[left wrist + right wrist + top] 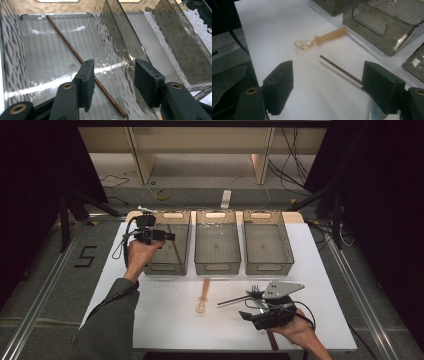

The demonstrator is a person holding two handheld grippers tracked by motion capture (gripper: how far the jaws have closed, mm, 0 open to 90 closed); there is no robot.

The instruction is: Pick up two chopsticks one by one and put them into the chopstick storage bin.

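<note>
Notably, thin brown stick (pixel 82 61) crosses ribbed (clear plastic) bin (pixel 37 65).

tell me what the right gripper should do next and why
Probably slide the right gripper toward its right jaw so the brown stick on the white table sits between the jaws, then close. The jaws stand open and hold nothing, and the stick runs in behind the right one. A like stick already lies in the left bin, under the open left gripper.
</note>
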